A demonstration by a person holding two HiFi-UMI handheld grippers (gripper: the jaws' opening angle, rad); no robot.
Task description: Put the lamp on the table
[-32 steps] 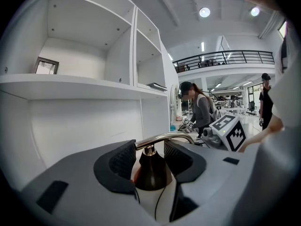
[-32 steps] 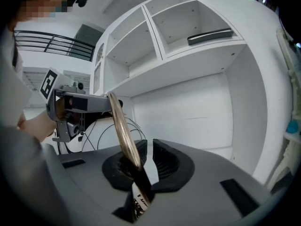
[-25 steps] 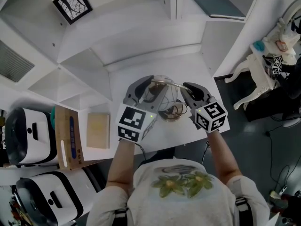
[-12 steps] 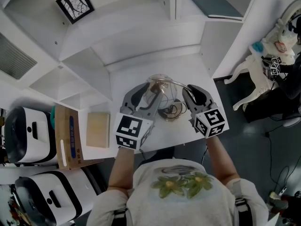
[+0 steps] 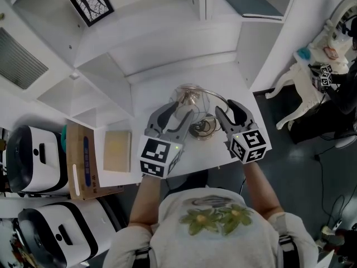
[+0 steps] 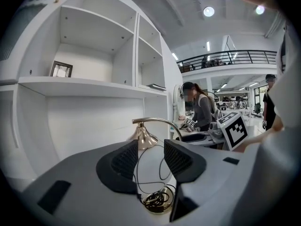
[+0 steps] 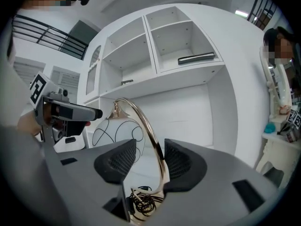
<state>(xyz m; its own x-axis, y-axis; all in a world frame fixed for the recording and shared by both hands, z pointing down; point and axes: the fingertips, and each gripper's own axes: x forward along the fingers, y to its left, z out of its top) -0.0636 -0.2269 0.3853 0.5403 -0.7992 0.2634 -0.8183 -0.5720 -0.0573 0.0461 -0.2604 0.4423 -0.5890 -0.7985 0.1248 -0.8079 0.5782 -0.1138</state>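
The lamp (image 5: 201, 128) stands on the white table (image 5: 234, 82): a brass arched stem, a clear glass globe with black lines (image 5: 188, 94), and a coiled cord on its round base. My left gripper (image 5: 181, 109) is open just short of the globe. In the left gripper view the jaws of my left gripper (image 6: 150, 149) frame the brass cap (image 6: 143, 136) and the cord (image 6: 157, 200). My right gripper (image 5: 226, 109) has just been opening. In the right gripper view the stem (image 7: 149, 126) passes between the spread jaws of my right gripper (image 7: 149, 154), close to the right pad.
White shelves wrap round the table's back, with a framed picture (image 5: 92, 4) on one. A wooden block (image 5: 117, 151), a cardboard box (image 5: 82, 161) and white devices (image 5: 33, 152) lie to the left. A white stand (image 5: 304, 82) is at the right. A person (image 6: 200, 109) stands beyond.
Both grippers have drawn back from the lamp toward the person. The right jaws have spread off the stem. The lamp stays standing on the table.
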